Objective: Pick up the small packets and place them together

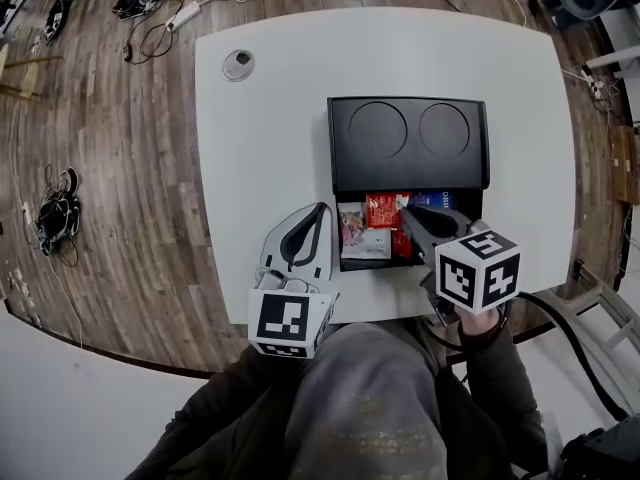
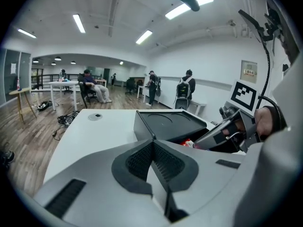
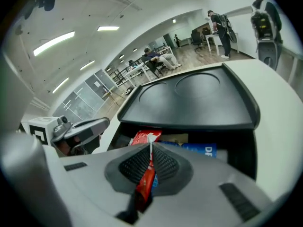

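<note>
A black box (image 1: 341,183) stands on the white table (image 1: 260,148), its lid (image 1: 408,138) laid back. Its open part holds several small packets: a red one (image 1: 382,209), a pink-and-white one (image 1: 351,223), a white one (image 1: 367,244) and a blue one (image 1: 432,199). My right gripper (image 1: 408,211) reaches into the box from the near side. In the right gripper view it (image 3: 150,148) is shut on a red packet (image 3: 146,181) that stands edge-on between the pads. My left gripper (image 1: 322,208) rests just left of the box; its jaws (image 2: 153,143) are shut with nothing between them.
A round grommet (image 1: 238,64) sits in the table's far left corner. Cables and a power strip (image 1: 180,13) lie on the wooden floor beyond. The table's near edge runs just below both grippers. People stand and sit far off in the room (image 2: 92,86).
</note>
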{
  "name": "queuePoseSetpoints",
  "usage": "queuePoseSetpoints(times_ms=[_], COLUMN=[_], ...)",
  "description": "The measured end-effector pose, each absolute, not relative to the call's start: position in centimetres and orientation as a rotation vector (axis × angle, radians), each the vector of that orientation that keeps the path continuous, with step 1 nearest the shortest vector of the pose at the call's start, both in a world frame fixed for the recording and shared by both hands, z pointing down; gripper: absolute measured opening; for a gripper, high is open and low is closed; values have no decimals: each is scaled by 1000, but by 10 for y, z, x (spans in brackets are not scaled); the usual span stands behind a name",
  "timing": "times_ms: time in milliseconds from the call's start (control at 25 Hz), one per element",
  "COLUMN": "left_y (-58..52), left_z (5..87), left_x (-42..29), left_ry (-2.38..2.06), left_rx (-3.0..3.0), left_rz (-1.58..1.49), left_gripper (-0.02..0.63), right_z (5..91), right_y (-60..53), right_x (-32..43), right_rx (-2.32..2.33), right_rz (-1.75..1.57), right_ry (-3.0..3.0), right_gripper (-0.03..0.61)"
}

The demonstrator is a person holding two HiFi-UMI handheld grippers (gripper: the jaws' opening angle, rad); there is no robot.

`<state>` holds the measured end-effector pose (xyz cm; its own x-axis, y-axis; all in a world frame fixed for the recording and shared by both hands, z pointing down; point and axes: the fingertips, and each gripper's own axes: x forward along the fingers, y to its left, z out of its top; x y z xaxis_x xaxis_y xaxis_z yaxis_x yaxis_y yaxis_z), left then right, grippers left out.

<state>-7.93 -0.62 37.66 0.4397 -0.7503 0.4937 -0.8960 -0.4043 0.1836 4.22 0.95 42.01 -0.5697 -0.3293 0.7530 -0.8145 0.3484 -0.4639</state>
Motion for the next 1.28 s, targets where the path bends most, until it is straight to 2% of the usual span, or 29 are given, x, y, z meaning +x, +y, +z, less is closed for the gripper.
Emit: queuePoseSetpoints(times_ms=[440,760,1000,1240,1280], left_y=[30,20,8,1,0], left_z=[345,328,337,357,359], left_x=[-68,-97,-129,-129,-128], left_ry=[-1569,-1681,-1688,-1612,-1599], left_rx=[2220,2181,2136,2149,2152], left_rz=[438,382,367,366,366], left_gripper=[-9,-9,-9,-9,-9], right_z=[369,325,338,366,368], right_y=[46,-22,-76,-88,-89], right_x=[44,37,16,7,6], right_rx=[855,969,1026,1037,1034], right_rz=[1164,1039,942,944,947], right_ry=[-2295,-2405,-2313,-2216,-2209], right_gripper=[17,17,17,19,54])
